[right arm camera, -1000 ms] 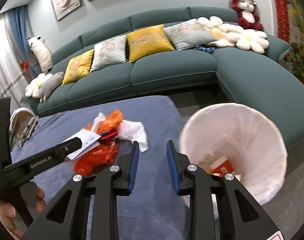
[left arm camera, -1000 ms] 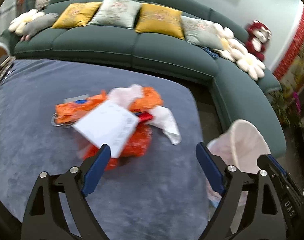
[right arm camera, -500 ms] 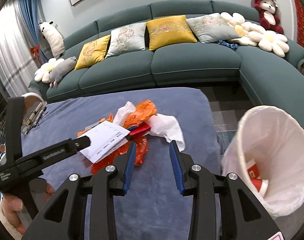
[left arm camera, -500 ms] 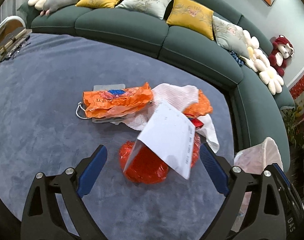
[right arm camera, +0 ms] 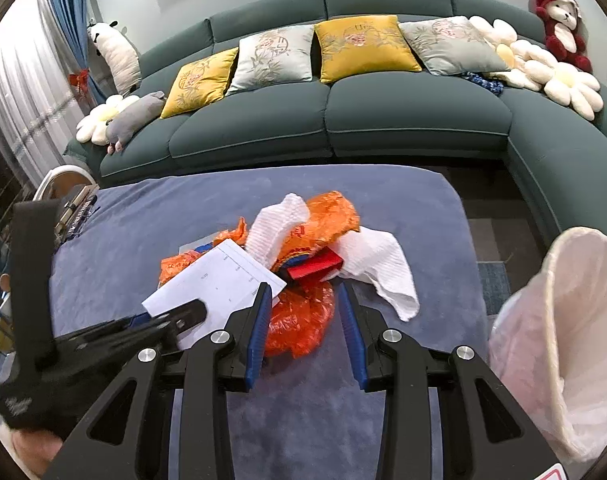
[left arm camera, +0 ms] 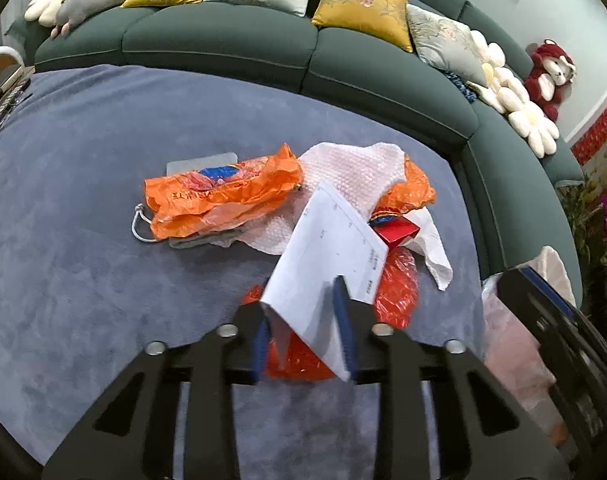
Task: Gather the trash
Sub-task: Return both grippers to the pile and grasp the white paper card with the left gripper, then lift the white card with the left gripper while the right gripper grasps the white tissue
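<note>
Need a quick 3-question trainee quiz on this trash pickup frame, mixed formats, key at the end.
1. True or false: the left gripper has closed on the white paper sheet.
2. Multiple choice: where does the lined trash bin stand in the right wrist view? A) on the sofa B) right of the blue-grey table, beside it C) in the middle of the table
3. Fill in: the right gripper stands with its jaws apart over the red-orange ____ wrapper.

Key: 1 true, its jaws have just been closing and now pinch the sheet's lower part; 2 B; 3 plastic, not gripped.
</note>
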Available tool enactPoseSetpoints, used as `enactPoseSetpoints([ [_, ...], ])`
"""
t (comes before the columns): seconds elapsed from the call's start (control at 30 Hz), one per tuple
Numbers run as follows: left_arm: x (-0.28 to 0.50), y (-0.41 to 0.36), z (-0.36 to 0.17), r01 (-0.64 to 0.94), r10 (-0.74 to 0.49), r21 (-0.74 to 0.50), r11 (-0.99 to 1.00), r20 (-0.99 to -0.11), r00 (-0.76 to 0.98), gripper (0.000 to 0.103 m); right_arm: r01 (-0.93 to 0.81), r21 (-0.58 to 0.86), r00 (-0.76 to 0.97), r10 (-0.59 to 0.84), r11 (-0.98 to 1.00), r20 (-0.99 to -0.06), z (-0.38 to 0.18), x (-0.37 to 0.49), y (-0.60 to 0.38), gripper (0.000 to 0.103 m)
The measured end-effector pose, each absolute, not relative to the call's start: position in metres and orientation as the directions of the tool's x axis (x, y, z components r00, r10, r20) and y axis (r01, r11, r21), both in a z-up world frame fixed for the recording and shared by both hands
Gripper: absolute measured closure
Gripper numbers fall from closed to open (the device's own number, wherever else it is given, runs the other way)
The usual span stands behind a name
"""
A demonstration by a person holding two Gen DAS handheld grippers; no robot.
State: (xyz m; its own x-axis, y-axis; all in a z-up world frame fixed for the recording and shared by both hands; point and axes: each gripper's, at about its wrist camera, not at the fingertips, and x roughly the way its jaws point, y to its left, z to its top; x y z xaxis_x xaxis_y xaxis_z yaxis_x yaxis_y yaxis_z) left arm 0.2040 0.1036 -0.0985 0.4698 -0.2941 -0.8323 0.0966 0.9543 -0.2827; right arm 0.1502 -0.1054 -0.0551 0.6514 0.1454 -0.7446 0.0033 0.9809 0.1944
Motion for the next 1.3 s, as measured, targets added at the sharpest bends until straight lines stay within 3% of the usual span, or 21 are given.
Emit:
enactPoseSetpoints([
  [0.2, 0.198, 0.131, -0.080, 0.061, -0.286, -0.297, 0.953, -0.811, 0.511, 0.094, -0.021, 0.201, 0.638, 0.168, 0.979, -0.752, -0.064, 0.171, -0.090, 0.069],
  [0.8, 0.217, 0.168, -0.077, -0.001, -0.288, -0.341, 0.940, -0.798, 0.529, 0.095, -0.033, 0.222, 0.561, 0.202, 0.975, -0.803, -0.113, 0.244, -0.053, 0.070],
  [0.83, 0.218, 0.168, -0.078, 0.001, -0.287, -0.337, 0.941, -0.800, 0.528, 0.095, -0.035, 0.228, 0.557, 0.208, 0.973, -0.804, -0.115, 0.246, -0.052, 0.071],
  [0.9, 0.217, 0.167, -0.080, 0.003, -0.284, -0.333, 0.943, -0.801, 0.527, 0.095, -0.040, 0.242, 0.559, 0.223, 0.969, -0.799, -0.115, 0.245, -0.050, 0.093],
  [0.93, 0.217, 0.166, -0.080, 0.003, -0.285, -0.333, 0.943, -0.802, 0.526, 0.095, -0.048, 0.252, 0.554, 0.235, 0.967, -0.799, -0.115, 0.245, -0.048, 0.098],
  [1.3, 0.204, 0.148, -0.057, 0.032, -0.305, -0.344, 0.938, -0.782, 0.544, 0.095, -0.080, 0.298, 0.669, 0.273, 0.951, -0.691, -0.044, 0.212, -0.066, 0.100],
])
